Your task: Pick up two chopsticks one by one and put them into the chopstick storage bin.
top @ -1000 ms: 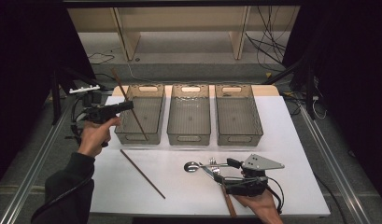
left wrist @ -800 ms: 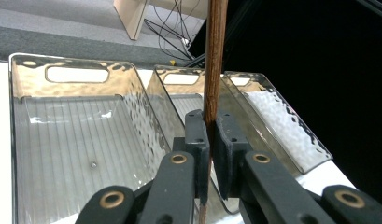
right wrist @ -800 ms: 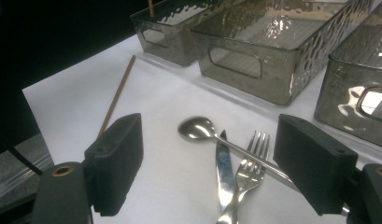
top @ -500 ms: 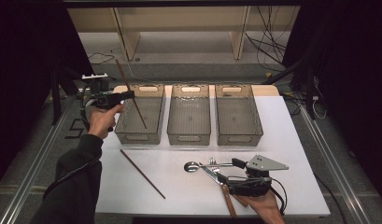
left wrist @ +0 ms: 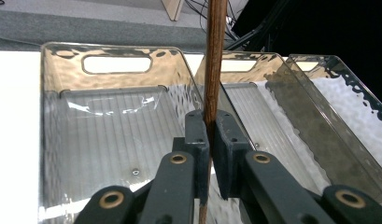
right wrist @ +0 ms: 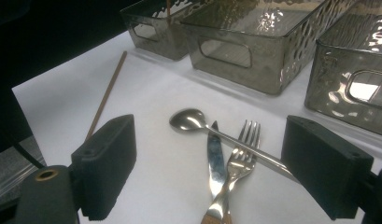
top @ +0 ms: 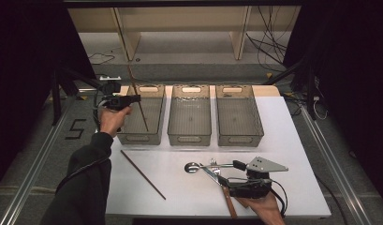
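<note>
— Where's the left gripper (top: 133, 99)?
— Far left, arm outstretched, jaws pinched tight (pads nearly meeting).
— And the right gripper (top: 222, 169)?
— Near right, low, jaws just opened wide.

White table top (top: 283, 126), with its load.
Three clear ribbed bins stand side by side along the 12 o'clock edge: left bin (top: 133, 137), middle bin (top: 189, 138), right bin (top: 239, 138), all just beside one another. A loose brown chopstick (top: 143, 174) lies slantwise at 8 o'clock, apart from the bins. At 5 o'clock a spoon (top: 195, 167), fork (right wrist: 240, 149) and knife (right wrist: 215, 158) lie crossed in one small heap, touching.
</note>
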The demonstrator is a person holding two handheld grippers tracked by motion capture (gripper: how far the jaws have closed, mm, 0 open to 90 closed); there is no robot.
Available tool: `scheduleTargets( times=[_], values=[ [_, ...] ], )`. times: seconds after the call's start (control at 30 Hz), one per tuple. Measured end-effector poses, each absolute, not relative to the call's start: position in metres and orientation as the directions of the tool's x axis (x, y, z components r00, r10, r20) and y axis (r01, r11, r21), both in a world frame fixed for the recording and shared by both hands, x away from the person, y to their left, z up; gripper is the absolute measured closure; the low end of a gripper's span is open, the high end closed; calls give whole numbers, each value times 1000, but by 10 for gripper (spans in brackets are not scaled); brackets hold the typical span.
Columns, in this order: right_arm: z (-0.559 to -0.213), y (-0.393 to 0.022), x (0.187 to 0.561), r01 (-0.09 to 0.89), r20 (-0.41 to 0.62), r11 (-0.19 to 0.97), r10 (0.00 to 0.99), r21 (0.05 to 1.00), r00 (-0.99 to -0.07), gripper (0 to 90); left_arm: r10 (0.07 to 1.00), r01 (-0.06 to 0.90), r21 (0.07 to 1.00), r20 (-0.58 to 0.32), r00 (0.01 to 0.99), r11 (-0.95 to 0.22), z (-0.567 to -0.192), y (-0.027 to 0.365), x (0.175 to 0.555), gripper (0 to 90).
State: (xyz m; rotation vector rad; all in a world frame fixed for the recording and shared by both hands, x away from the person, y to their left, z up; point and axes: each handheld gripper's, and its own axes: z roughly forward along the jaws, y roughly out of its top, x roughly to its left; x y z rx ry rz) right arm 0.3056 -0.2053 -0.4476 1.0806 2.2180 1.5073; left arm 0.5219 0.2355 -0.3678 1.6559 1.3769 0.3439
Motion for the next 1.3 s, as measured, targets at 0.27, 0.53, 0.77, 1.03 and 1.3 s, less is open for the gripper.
scheduleTargets(
  times=[0.27, 0.53, 0.77, 1.03, 1.3],
  values=[
    [-448, -205, 306, 437, 192, 193, 694, 879, -694, 186, 881, 652, 757, -339, 331, 47, -376, 229, 527, 847],
    [-448, -206, 306, 435, 192, 192, 693, 880, -695, 186, 878, 669, 741, -354, 323, 53, -385, 226, 530, 845],
    [-448, -206, 306, 436, 192, 193, 695, 879, -693, 187, 873, 687, 724, -368, 320, 53, -390, 225, 531, 842],
    [-448, -206, 306, 437, 193, 193, 695, 879, -693, 187, 870, 697, 714, -382, 312, 64, -393, 225, 531, 842],
    [-448, -206, 306, 438, 194, 193, 694, 878, -694, 187, 863, 704, 707, -395, 315, 67, -395, 222, 531, 841]
  ],
)
